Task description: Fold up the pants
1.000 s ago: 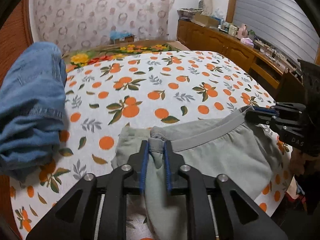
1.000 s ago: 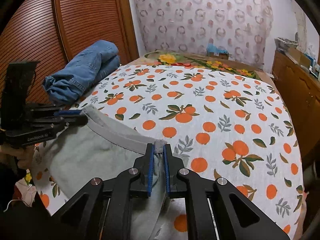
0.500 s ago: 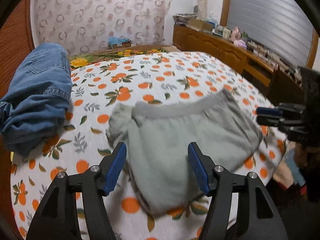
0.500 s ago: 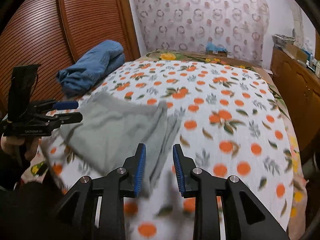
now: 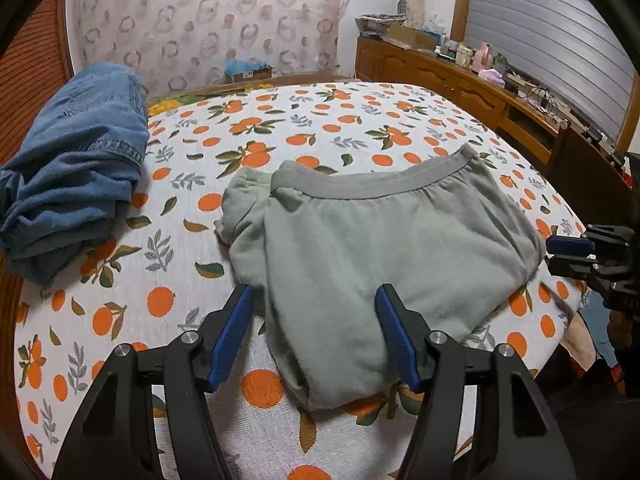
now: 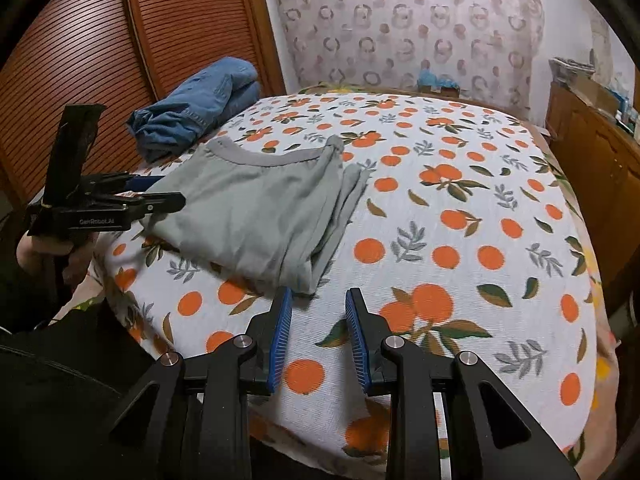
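My left hand-held gripper stands spread above the near edge of the folded grey pants, which lie on the bed. My right hand-held gripper stands slightly parted, empty, the pants at its 11 o'clock. Jeans lie at 10 o'clock.

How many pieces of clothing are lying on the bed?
2: the grey pants, folded near the bed's front edge, and the blue jeans, bundled at the left side by the wooden doors. Anything underneath them would be hidden.
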`<action>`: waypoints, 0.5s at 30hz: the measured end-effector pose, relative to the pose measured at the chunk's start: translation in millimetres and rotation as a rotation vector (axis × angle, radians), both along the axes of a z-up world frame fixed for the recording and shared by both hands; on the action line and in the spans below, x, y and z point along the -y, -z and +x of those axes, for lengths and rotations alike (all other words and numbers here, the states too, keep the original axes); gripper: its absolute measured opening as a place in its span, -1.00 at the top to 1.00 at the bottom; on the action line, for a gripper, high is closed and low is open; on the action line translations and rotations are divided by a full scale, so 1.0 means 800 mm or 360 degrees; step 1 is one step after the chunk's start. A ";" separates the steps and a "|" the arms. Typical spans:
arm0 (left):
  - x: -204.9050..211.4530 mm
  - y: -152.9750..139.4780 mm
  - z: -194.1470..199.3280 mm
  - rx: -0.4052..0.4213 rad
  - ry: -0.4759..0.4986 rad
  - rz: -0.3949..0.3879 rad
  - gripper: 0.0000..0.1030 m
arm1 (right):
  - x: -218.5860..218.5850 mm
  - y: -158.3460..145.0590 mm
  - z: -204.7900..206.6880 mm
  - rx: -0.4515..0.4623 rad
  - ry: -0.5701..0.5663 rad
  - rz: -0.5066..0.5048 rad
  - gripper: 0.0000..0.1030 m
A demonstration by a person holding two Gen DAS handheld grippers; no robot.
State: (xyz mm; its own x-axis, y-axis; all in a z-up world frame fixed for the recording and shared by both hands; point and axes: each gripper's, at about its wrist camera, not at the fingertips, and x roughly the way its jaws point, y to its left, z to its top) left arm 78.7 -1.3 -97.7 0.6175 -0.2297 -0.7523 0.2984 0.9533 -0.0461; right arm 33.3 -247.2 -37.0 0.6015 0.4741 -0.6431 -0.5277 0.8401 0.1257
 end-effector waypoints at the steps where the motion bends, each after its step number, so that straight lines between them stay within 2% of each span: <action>1: -0.001 0.002 0.001 -0.0007 -0.0003 -0.0007 -0.26 | -0.003 0.001 0.001 0.0009 -0.0013 -0.0008 0.44; 7: -0.003 0.005 0.002 -0.0017 -0.0006 -0.0024 -0.26 | -0.009 0.008 0.010 0.0021 -0.0039 -0.0039 0.45; 8: -0.003 0.005 0.002 -0.0017 -0.0007 -0.0025 -0.26 | -0.009 0.008 0.011 0.0023 -0.0043 -0.0040 0.54; 12: -0.003 0.005 0.002 -0.0017 -0.0008 -0.0024 -0.26 | -0.010 0.011 0.013 0.0032 -0.0051 -0.0041 0.62; 15: -0.003 0.005 0.002 -0.0017 -0.0005 -0.0025 -0.26 | -0.009 0.011 0.015 0.0045 -0.0033 -0.0040 0.91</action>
State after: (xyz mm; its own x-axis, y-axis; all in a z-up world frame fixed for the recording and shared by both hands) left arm 80.5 0.7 -101.6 0.6102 -0.2399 -0.7550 0.2949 0.9533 -0.0645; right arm 44.9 -240.3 -45.8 0.6097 0.4707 -0.6377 -0.5482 0.8315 0.0897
